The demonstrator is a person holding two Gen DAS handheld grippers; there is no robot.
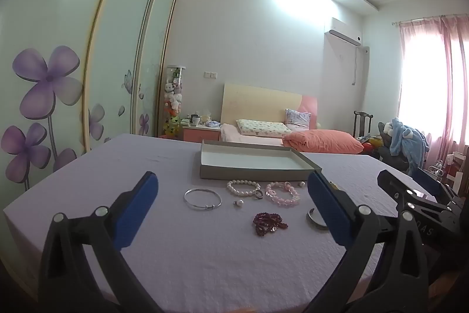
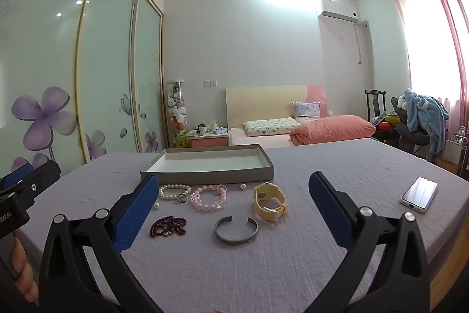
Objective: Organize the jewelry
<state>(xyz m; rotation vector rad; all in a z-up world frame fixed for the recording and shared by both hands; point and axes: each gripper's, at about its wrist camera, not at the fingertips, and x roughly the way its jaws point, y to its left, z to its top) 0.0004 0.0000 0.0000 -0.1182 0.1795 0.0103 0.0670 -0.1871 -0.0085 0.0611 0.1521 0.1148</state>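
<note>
Lavender quilted bedspread (image 2: 293, 254) covers the bed; shallow grey tray (image 2: 222, 175) w/ white inside sits toward the far side. Just in front of it, L to R: thin silver bangle (image 1: 202, 198), white pearl bracelet (image 2: 173, 192) w/ a ring (image 2: 181, 197) touching it, pink bead bracelet (image 2: 208, 198), loose pearl (image 2: 243, 186), yellow watch (image 2: 269, 202). Nearer row: a second loose pearl (image 2: 156, 205), dark red bead strand (image 2: 167, 226) in a heap, grey open cuff (image 2: 236, 231); phone (image 2: 419, 194) lies well apart to the R.
</note>
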